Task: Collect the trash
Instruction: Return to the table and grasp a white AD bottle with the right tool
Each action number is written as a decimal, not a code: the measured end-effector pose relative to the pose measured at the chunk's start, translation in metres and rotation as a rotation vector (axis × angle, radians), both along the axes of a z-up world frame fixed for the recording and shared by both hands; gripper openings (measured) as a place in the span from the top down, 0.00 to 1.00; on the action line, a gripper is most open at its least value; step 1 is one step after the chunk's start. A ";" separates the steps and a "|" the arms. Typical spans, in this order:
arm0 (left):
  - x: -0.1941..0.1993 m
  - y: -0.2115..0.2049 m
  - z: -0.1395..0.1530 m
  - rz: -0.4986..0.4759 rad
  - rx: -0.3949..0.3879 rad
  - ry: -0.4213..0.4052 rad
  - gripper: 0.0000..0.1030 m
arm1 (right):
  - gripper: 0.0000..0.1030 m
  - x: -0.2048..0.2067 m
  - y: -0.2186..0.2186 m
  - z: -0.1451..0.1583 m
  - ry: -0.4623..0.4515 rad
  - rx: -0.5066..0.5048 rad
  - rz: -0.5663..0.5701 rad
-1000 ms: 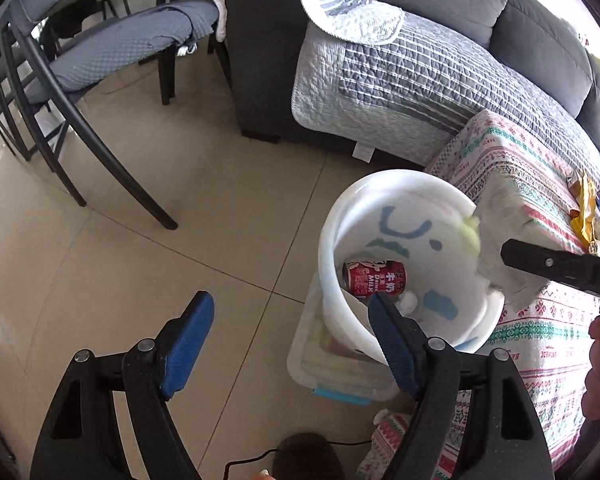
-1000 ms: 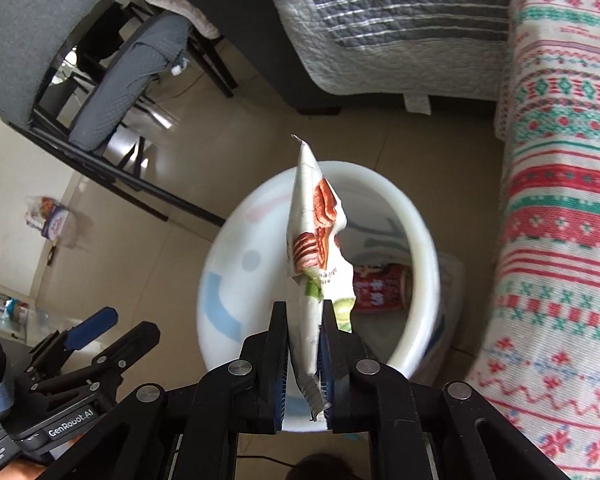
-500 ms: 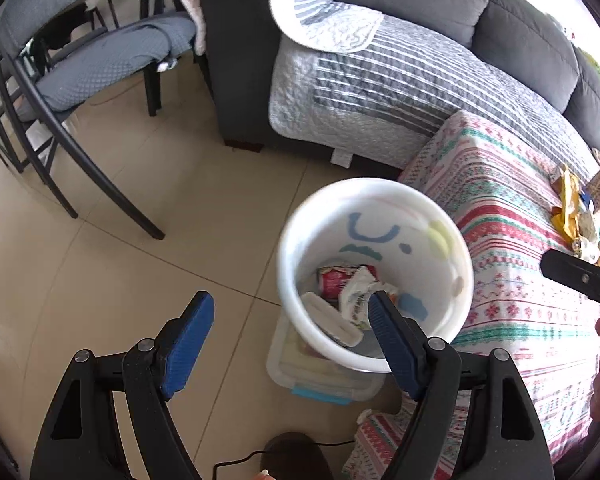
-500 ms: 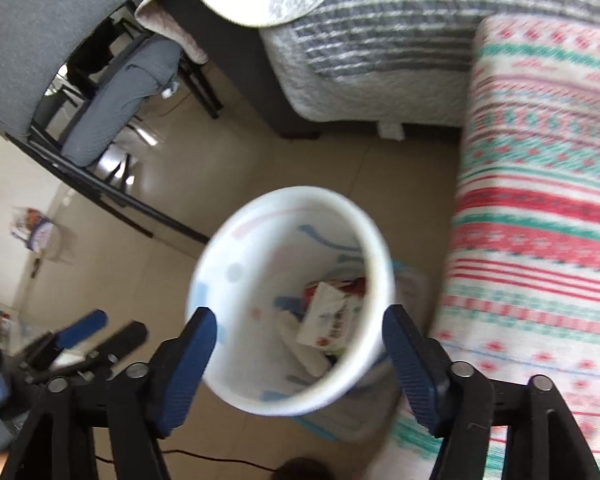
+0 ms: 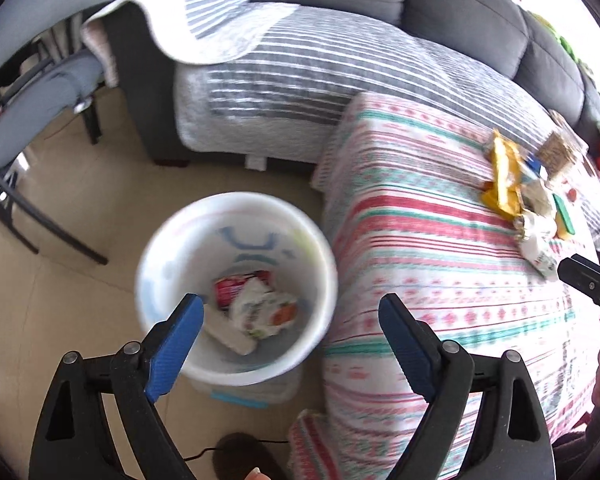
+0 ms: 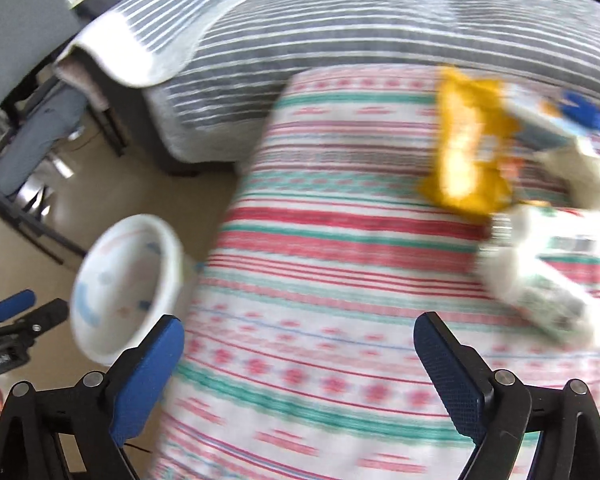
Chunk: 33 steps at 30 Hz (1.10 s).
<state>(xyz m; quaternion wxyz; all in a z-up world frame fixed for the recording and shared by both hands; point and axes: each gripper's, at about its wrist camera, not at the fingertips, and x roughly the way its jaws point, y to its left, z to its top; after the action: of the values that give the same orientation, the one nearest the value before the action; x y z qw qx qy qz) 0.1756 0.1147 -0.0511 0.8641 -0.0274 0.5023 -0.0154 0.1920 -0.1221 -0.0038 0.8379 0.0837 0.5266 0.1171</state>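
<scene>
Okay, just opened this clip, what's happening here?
A person is clearing trash off a table draped in a striped cloth, with a claw in each hand. The right claw, whose jaws have just been opening, is empty; a white wrapper lies in the white bin on the floor beside a red can. The left claw is open and empty above the bin. More litter, including a yellow wrapper, waits on the table.
</scene>
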 end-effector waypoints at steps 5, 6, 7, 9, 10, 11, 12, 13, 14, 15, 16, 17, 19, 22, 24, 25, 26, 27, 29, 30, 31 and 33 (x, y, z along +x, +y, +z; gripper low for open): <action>0.011 -0.052 0.003 -0.064 0.005 0.005 0.10 | 0.04 -0.006 -0.051 0.006 -0.007 -0.065 -0.087; 0.013 -0.063 0.003 -0.077 0.004 0.008 0.10 | 0.04 -0.007 -0.062 0.007 -0.005 -0.071 -0.104; 0.014 -0.071 0.002 -0.086 0.004 0.010 0.10 | 0.04 -0.007 -0.071 0.007 -0.002 -0.076 -0.118; 0.018 -0.086 0.001 -0.101 0.005 0.017 0.10 | 0.04 -0.007 -0.089 0.007 0.009 -0.092 -0.141; 0.021 -0.094 0.000 -0.106 0.006 0.023 0.10 | 0.04 -0.006 -0.097 0.006 0.016 -0.101 -0.153; 0.024 -0.099 -0.001 -0.109 0.005 0.032 0.10 | 0.04 -0.005 -0.104 0.004 0.023 -0.110 -0.165; 0.027 -0.105 -0.003 -0.111 0.005 0.050 0.10 | 0.04 -0.005 -0.111 0.003 0.029 -0.116 -0.176; 0.029 -0.108 -0.005 -0.110 0.006 0.062 0.10 | 0.04 -0.005 -0.118 0.000 0.037 -0.118 -0.181; 0.033 -0.109 -0.007 -0.104 0.008 0.074 0.10 | 0.04 -0.002 -0.124 -0.003 0.049 -0.118 -0.183; 0.036 -0.111 -0.009 -0.095 0.010 0.086 0.10 | 0.04 0.000 -0.129 -0.008 0.061 -0.120 -0.180; 0.038 -0.110 -0.011 -0.089 0.007 0.094 0.10 | 0.04 0.002 -0.132 -0.011 0.071 -0.125 -0.177; 0.040 -0.110 -0.012 -0.083 0.001 0.101 0.10 | 0.04 0.005 -0.135 -0.016 0.084 -0.133 -0.170; 0.044 -0.109 -0.015 -0.072 -0.018 0.114 0.10 | 0.04 0.010 -0.137 -0.025 0.114 -0.154 -0.152; 0.047 -0.110 -0.016 -0.065 -0.019 0.115 0.10 | 0.04 0.020 -0.135 -0.038 0.140 -0.164 -0.122; 0.047 -0.110 -0.016 -0.062 -0.003 0.114 0.10 | 0.04 0.025 -0.132 -0.044 0.144 -0.169 -0.107; 0.047 -0.110 -0.016 -0.061 0.005 0.113 0.10 | 0.04 0.028 -0.129 -0.046 0.144 -0.175 -0.099; 0.047 -0.110 -0.015 -0.060 0.014 0.110 0.10 | 0.04 0.032 -0.127 -0.049 0.145 -0.181 -0.089; 0.047 -0.109 -0.015 -0.061 0.022 0.107 0.10 | 0.06 0.034 -0.124 -0.052 0.150 -0.187 -0.081; 0.048 -0.110 -0.015 -0.066 0.032 0.105 0.10 | 0.13 0.038 -0.120 -0.058 0.159 -0.206 -0.066; 0.048 -0.111 -0.015 -0.070 0.039 0.103 0.10 | 0.20 0.039 -0.118 -0.062 0.163 -0.218 -0.063; 0.048 -0.111 -0.015 -0.072 0.044 0.100 0.10 | 0.24 0.040 -0.117 -0.064 0.168 -0.235 -0.059; 0.049 -0.114 -0.015 -0.083 0.051 0.093 0.10 | 0.47 0.038 -0.114 -0.066 0.168 -0.249 -0.033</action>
<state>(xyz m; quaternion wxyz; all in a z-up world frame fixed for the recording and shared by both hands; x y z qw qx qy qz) 0.2245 0.0003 -0.0664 0.8390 0.0147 0.5427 -0.0370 0.2303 -0.2366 -0.0697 0.7966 -0.0024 0.6037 0.0297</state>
